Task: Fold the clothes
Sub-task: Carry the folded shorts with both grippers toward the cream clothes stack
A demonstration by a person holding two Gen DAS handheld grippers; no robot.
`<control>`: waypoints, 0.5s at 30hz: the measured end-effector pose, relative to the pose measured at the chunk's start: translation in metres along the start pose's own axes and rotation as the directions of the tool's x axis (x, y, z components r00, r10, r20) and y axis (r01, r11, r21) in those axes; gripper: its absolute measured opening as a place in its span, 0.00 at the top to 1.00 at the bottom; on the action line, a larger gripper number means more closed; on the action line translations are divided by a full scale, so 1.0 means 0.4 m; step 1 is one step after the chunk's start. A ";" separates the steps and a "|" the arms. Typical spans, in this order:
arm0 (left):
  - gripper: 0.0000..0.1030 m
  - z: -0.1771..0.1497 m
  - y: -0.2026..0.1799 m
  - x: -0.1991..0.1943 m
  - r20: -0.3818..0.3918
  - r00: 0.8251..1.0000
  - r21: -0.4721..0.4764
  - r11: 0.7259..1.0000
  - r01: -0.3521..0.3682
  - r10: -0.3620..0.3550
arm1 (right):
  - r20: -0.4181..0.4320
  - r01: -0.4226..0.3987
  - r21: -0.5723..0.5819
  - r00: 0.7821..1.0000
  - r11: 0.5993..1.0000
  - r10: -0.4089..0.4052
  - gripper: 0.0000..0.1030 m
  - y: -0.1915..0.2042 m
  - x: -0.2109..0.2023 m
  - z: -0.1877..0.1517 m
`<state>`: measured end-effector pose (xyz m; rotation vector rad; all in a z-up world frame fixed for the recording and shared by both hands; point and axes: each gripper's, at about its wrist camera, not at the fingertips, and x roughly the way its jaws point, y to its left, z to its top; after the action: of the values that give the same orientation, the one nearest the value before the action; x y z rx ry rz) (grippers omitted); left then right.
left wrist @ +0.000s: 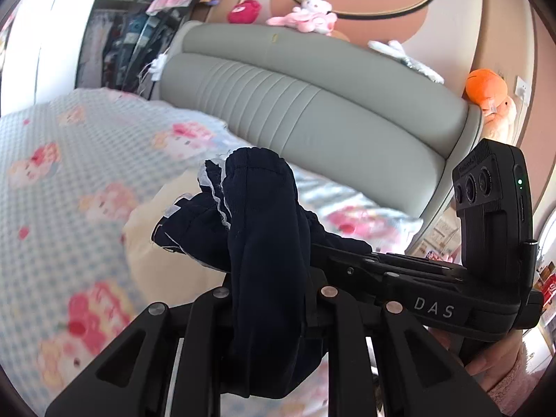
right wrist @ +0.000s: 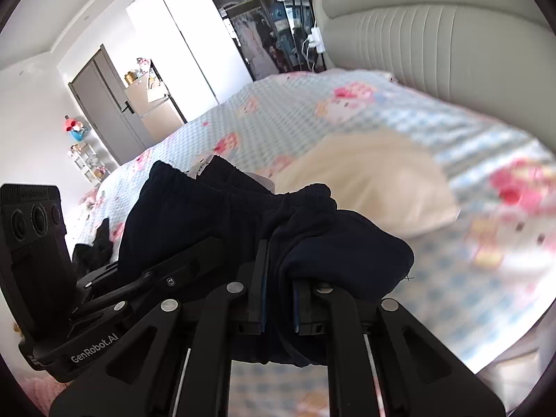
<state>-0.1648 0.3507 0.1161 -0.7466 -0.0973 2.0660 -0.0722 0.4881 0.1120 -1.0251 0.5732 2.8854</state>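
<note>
Pinching a dark navy garment [left wrist: 264, 229] between its fingers, the left gripper [left wrist: 269, 299] holds it low in the centre of the left wrist view, above the bed's cartoon-print checked sheet [left wrist: 69, 160]. The right gripper [right wrist: 278, 299] is likewise pressed together on a bunch of the same navy cloth [right wrist: 312, 229] at lower centre of its view, the elastic waistband showing above. Both claws gripping one piece, well clear of the sheet, suggests it is carried or shaken out so it can be laid flat for folding. A cream garment [right wrist: 368, 180] lies on the bed beyond, toward the grey headboard [left wrist: 312, 104]. Readable writing: "DAS" on the gripper body at lower right of the left view, "GenRobot.AI" at lower left of the right view.
</note>
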 end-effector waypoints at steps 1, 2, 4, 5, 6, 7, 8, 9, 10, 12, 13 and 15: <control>0.82 0.027 -0.002 0.015 0.013 1.000 -0.007 1.000 0.002 -0.002 | 0.009 0.007 -0.012 1.000 1.000 -0.007 0.91 -0.012 -0.002 0.035; 0.82 0.055 -0.004 0.030 0.026 1.000 -0.015 1.000 0.004 -0.004 | 0.017 0.015 -0.024 1.000 1.000 -0.015 0.91 -0.025 -0.002 0.070; 0.82 0.106 0.001 0.063 0.049 0.999 -0.037 0.999 0.014 -0.012 | 0.019 0.019 -0.026 1.000 0.999 -0.019 0.91 -0.058 0.010 0.137; 0.82 0.124 0.010 0.083 0.055 0.998 -0.049 0.999 0.010 -0.007 | 0.017 0.012 -0.017 1.000 1.000 -0.011 0.91 -0.079 0.020 0.168; 0.82 0.139 0.023 0.103 0.059 0.998 -0.062 0.998 0.001 0.003 | 0.014 -0.006 0.000 1.000 1.000 0.006 0.91 -0.103 0.032 0.196; 0.82 0.154 0.035 0.124 0.061 0.998 -0.075 0.997 -0.009 0.013 | 0.010 -0.010 0.012 1.000 1.000 0.010 0.91 -0.126 0.048 0.220; 0.82 0.164 0.051 0.148 0.057 0.998 -0.093 0.996 -0.016 0.022 | 0.005 -0.001 0.015 1.000 1.000 0.001 0.90 -0.146 0.065 0.242; 0.82 0.164 0.073 0.180 0.042 0.999 -0.119 0.993 -0.020 0.025 | -0.001 0.014 0.017 1.000 1.000 -0.014 0.90 -0.166 0.084 0.259; 0.82 0.158 0.099 0.212 0.025 0.999 -0.151 0.988 -0.027 0.031 | -0.007 0.037 0.015 0.999 0.999 -0.037 0.90 -0.184 0.106 0.265; 0.81 0.125 0.144 0.270 -0.016 0.999 -0.199 0.979 -0.048 0.046 | -0.042 0.051 0.034 0.998 0.998 -0.049 0.89 -0.219 0.159 0.258; 0.81 0.105 0.161 0.295 -0.041 0.998 -0.214 0.975 -0.062 0.054 | -0.066 0.051 0.049 0.997 0.997 -0.048 0.89 -0.236 0.190 0.247; 0.81 0.062 0.192 0.342 -0.092 0.994 -0.237 0.967 -0.087 0.067 | -0.115 0.075 0.063 0.991 0.995 -0.067 0.89 -0.261 0.253 0.210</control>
<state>-0.2904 0.4181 0.0458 -0.9983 -0.2807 2.1165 -0.1870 0.6050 0.0754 -1.1795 0.6219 2.7409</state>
